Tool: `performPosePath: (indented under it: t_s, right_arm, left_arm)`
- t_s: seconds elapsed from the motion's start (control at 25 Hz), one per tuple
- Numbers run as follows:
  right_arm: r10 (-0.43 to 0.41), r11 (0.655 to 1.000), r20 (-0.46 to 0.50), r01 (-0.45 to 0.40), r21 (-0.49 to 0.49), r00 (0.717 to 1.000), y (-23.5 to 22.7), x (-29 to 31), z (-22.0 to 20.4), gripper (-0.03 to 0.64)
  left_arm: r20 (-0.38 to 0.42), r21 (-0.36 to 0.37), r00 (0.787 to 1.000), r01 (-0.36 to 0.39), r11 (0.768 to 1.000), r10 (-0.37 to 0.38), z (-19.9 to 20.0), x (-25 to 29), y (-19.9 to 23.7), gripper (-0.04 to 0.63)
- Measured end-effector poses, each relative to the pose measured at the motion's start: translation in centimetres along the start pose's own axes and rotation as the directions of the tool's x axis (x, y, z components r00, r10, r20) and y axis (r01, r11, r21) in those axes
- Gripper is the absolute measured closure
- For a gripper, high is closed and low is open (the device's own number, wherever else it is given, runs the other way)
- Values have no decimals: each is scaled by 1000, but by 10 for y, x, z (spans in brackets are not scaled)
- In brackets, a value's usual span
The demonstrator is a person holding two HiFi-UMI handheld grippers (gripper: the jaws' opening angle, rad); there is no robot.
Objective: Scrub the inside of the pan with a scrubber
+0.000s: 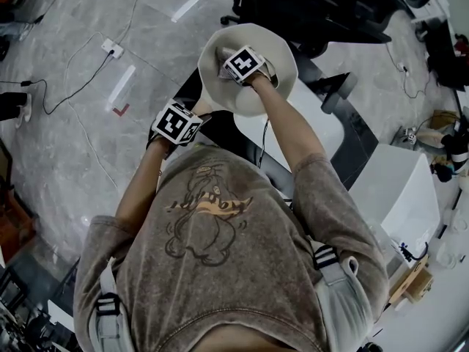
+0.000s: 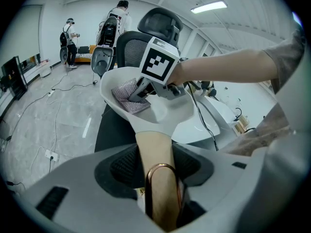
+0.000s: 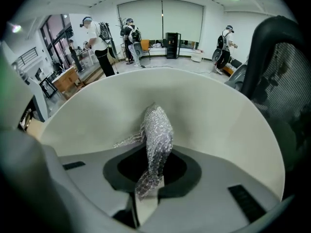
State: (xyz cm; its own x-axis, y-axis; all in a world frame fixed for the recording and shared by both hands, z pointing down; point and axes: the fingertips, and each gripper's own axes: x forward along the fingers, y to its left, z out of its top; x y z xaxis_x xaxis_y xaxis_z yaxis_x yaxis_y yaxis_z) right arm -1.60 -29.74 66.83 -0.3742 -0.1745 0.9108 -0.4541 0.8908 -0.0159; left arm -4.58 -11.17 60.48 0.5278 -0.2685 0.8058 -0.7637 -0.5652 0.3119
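The scrubbing step was in hand: the left tool (image 2: 158, 178) was clamped round the handle (image 2: 154, 147), holding the cream pan (image 1: 277, 50) up in the air just beyond the person (image 1: 220, 255). The right tool (image 3: 148, 191) pinched the silvery scrubber (image 3: 156, 130) inside the bowl, near the far wall. The next move probably called for sweeping the scrubber round the inner surface while the left tool steadied the pan.

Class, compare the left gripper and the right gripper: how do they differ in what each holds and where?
The left gripper clamps the tan handle of the pan; the right gripper pinches a silvery scrubber. The left gripper sits outside the pan's bowl; the right gripper reaches into it. Both are shut on something.
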Motion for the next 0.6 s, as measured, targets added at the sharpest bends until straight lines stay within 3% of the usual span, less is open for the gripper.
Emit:
performPosePath:
  t_s: [0.32, 0.44, 0.6]
  right_arm:
    - [-108, 993, 31, 106, 48, 994, -37, -4, -5, 551]
    - [-182, 980, -37, 184, 73, 983, -54, -14, -24, 551]
    - [-245, 965, -46, 248, 89, 968, -74, -22, -36, 551]
  left_arm:
    - [-2, -3, 1000, 2, 1000, -2, -1, -2, 0, 367]
    - [-3, -3, 1000, 2, 1000, -2, -2, -3, 0, 367]
    - [-3, -8, 1000, 8, 1000, -8, -1, -3, 0, 367]
